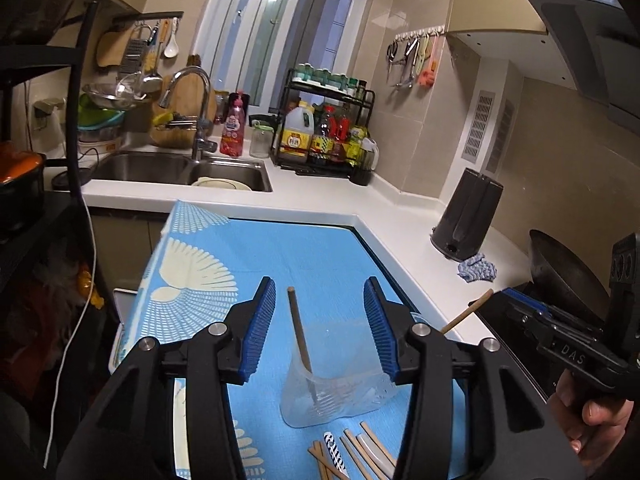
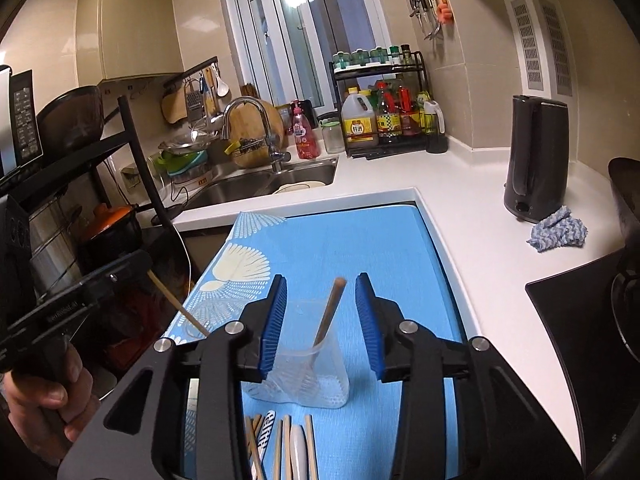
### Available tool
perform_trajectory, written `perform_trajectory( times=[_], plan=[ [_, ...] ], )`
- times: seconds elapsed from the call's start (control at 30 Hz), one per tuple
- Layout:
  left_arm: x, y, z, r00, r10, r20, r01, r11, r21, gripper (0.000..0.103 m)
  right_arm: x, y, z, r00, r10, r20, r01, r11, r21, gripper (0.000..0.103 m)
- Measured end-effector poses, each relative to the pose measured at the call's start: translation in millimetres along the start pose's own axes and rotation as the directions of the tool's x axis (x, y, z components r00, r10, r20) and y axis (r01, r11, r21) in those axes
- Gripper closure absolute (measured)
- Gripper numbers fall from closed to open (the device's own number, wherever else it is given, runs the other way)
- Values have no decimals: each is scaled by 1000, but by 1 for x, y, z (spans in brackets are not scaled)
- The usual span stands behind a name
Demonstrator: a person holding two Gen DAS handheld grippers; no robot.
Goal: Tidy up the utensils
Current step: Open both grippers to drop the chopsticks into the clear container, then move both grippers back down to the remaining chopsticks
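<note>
Readable txt first: white "DAS" is showing on the black body of the right gripper (image 2: 321,278) in the left wrist view; the small lettering on the left gripper (image 1: 320,282), seen from the right wrist view, is blurring out, can't read. The yellow-label jug (image 2: 357,122) on the rack is carrying Chinese chars, too small to read for sure; the pink bottle (image 2: 305,136) by the sink is labelled too, illegible; a blue-white utensil (image 2: 266,437) is showing letter-like marks, also illegible. Both tools are pointing fwd & a bit down over the blue mat (image 1: 248,248), side by side, each w/ blue pads standing apart & gripping nothing. Left hand (image 2: 44,396) & right hand (image 1: 588,412) are wrapping round the black handles, fingers curled. The clear cup (image 1: 340,396) is standing upright on the mat just ahead of both tools. A chopstick (image 1: 299,328) is leaning in the cup, rising between the left pads w/o touching either; a second chopstick (image 2: 329,312) is doing the same between the right pads. Loose chopsticks (image 2: 285,448) are lying flat on the mat on the near side of the cup
</note>
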State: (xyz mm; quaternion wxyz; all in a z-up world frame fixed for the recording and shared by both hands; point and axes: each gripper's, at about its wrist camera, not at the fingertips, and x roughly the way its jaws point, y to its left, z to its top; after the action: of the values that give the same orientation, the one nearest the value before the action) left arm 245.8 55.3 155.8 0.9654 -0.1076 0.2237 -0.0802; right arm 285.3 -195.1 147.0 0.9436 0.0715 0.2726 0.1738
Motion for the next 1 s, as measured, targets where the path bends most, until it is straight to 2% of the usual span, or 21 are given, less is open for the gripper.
perform_trajectory(
  times=[0.07, 0.17, 0.23, 0.43, 0.53, 0.63, 0.67, 0.73, 0.87, 0.93, 1.0],
  plan=[
    [-11, 1, 0, 1000, 11, 8, -11, 1000, -8, 51, -8, 3, -1, 1000, -1, -15, 1, 1000, -13, 61],
    [-27, -3, -6, 997, 68, 35, -69, 997, 17, 48, -22, 4, -7, 1000, -17, -25, 16, 999, -30, 60],
    [-37, -5, -13, 996, 77, 41, -78, 996, 30, 48, -35, 4, -13, 1000, -17, -17, 17, 1000, -25, 60],
    [-70, -11, -61, 995, 95, 41, -98, 993, 61, 49, -76, 6, -61, 1000, -30, 8, 30, 999, -41, 60],
    [-85, -18, -95, 994, 102, 33, -105, 989, 102, 56, -88, 8, -98, 999, -38, -4, 38, 998, -45, 64],
    [-94, -22, -134, 996, 89, -1, -89, 988, 125, 71, -91, 10, -138, 998, -35, -51, 32, 998, -48, 81],
    [-98, -23, -147, 996, 84, -10, -82, 988, 130, 80, -93, 11, -155, 997, -36, -65, 33, 998, -49, 83],
    [-103, -25, -175, 997, 69, -28, -65, 991, 118, 88, -95, 10, -182, 996, -35, -80, 32, 999, -44, 88],
    [-110, -32, -233, 996, 79, -34, -75, 992, 100, 91, -91, 1, -233, 992, -37, -122, 36, 999, -4, 89],
    [-110, -29, -256, 995, 80, -65, -79, 996, 31, 91, -87, -4, -251, 986, -42, -163, 44, 999, 12, 88],
    [-108, -31, -270, 994, 77, -83, -76, 997, 14, 91, -86, -3, -261, 983, -65, -171, 63, 998, -15, 88]
  ],
)
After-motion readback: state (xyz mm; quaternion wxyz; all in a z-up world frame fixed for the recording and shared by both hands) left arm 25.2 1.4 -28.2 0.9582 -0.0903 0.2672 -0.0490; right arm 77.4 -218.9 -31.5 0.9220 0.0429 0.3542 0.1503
